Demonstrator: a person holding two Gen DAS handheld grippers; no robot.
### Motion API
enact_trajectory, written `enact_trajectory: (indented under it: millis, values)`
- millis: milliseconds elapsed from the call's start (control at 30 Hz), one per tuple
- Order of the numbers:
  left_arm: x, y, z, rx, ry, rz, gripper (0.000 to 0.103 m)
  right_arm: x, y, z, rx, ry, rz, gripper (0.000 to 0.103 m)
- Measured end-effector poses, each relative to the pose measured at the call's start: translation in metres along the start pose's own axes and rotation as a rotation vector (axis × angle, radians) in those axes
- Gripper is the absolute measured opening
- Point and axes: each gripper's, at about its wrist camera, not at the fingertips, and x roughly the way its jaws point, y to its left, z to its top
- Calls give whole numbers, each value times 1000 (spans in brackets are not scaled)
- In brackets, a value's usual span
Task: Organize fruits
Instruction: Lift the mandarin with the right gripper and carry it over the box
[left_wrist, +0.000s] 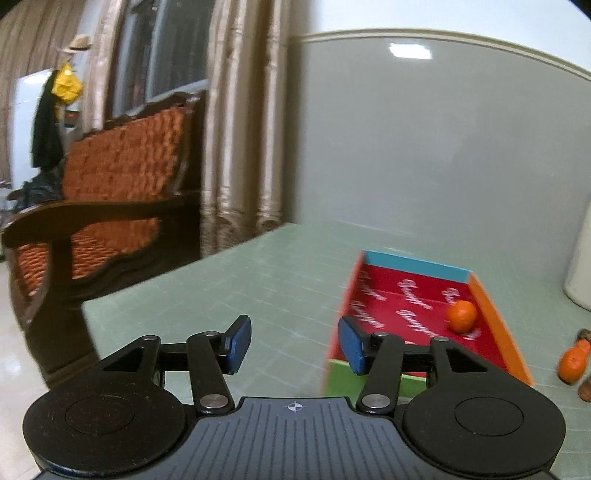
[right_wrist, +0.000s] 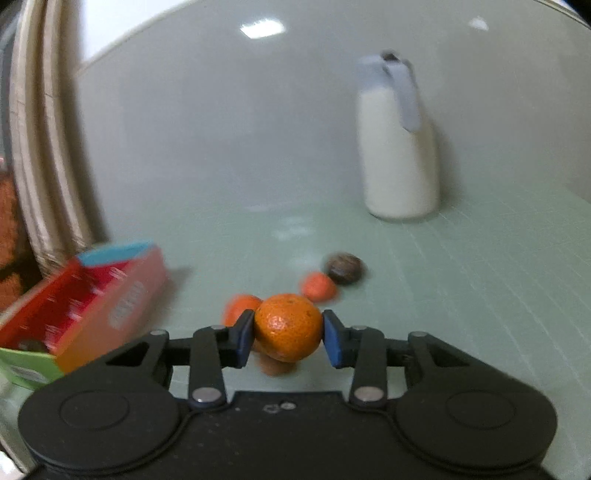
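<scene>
Counter (left_wrist: 229, 280): pale green, faint grid lines, set against a grey-white wall; carries everything below.
Sofa (left_wrist: 122, 166): dark wood frame, orange patterned cushions, standing past the counter's left edge in the left wrist view; beige curtains (left_wrist: 240, 129) behind it.
Box (left_wrist: 417, 306): open-topped, red floor with white lettering, blue far wall, orange right wall, green near wall; lying on the counter, ahead and to the right of the left gripper; seen at lower left in the right wrist view.
Jug (right_wrist: 399, 147): tall, white, grey lid and handle, upright near the wall at the far right of the counter, well apart from the fruit.
Left gripper (left_wrist: 295, 345): jaws partly apart, nothing between the blue pads; bare counter below the gap; right pad overlapping the box's near left corner in the picture.
Right gripper (right_wrist: 289, 338): jaws closed narrow on 1 orange, a blue pad pressed to each side.
Held orange (right_wrist: 288, 326): round, dimpled skin, clamped between the right jaws, above the counter.
Orange in box (left_wrist: 461, 315): 1 fruit on the red floor, close to the orange right wall.
Loose oranges: 1 (right_wrist: 240, 306) just behind the left pad of the right gripper, partly hidden; 1 (right_wrist: 319, 286) farther back, touching or just beside the brown fruit.
Brown fruit (right_wrist: 345, 269): dark, round, on the counter behind the far loose orange; kind not clear through blur.
Dark item in box (right_wrist: 31, 346): small, near the green wall; too blurred to name.
</scene>
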Motion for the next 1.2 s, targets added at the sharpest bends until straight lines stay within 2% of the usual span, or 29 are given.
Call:
enact_trajectory:
  millis: [200, 433, 567, 733, 900, 1000, 1200]
  values:
    - [7, 23, -6, -19, 17, 69, 53, 0, 38, 6, -50, -44, 132, 38]
    - [15, 45, -16, -34, 42, 129, 53, 7, 72, 10, -65, -36, 235, 38]
    - [17, 55, -19, -44, 56, 144, 53, 13, 82, 6, -75, -25, 248, 38]
    - [19, 59, -19, -71, 58, 134, 53, 22, 75, 0, -49, 18, 214, 38]
    - [17, 51, -21, -41, 46, 116, 53, 19, 76, 2, -53, -5, 213, 38]
    - [15, 49, -22, -21, 35, 119, 53, 19, 81, 1, -61, -3, 241, 38]
    - [16, 54, -21, -41, 42, 125, 53, 18, 101, 1, -95, -9, 336, 38]
